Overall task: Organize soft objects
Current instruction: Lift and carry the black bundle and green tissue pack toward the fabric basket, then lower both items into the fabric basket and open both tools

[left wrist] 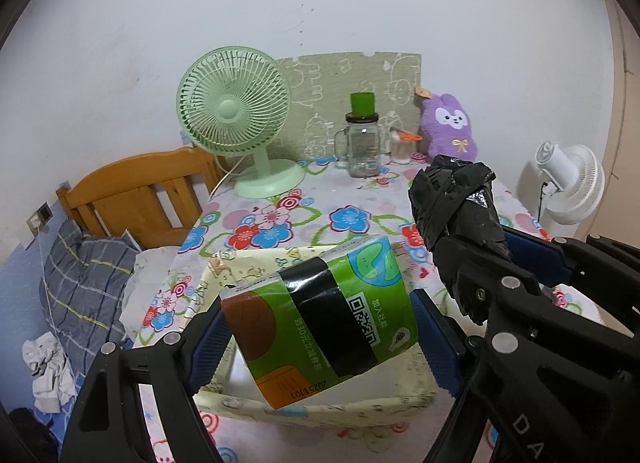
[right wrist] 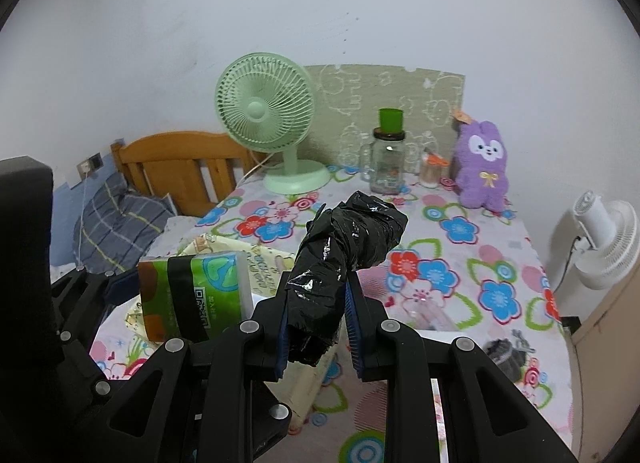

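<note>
My left gripper (left wrist: 320, 333) is shut on a green tissue pack (left wrist: 316, 303), its blue pads pressing both ends. The pack hangs tilted above a cream fabric box (left wrist: 320, 403) on the flowered table (left wrist: 280, 219). My right gripper (right wrist: 316, 299) is shut on a crumpled black plastic bag bundle (right wrist: 348, 239), which sticks up out of the jaws. In the left wrist view the bundle (left wrist: 456, 207) sits just right of the pack. The right wrist view shows the pack (right wrist: 192, 295) to the left, over the box (right wrist: 260, 263). A purple plush rabbit (right wrist: 482, 163) sits upright at the table's far right.
At the back of the table stand a green desk fan (left wrist: 232, 111), a glass jar with a green cap (left wrist: 362, 147) and a small cup (left wrist: 402, 147). A white fan (right wrist: 604, 239) is off the right edge. A wooden headboard (left wrist: 132, 191) and a striped pillow (left wrist: 84, 275) lie left.
</note>
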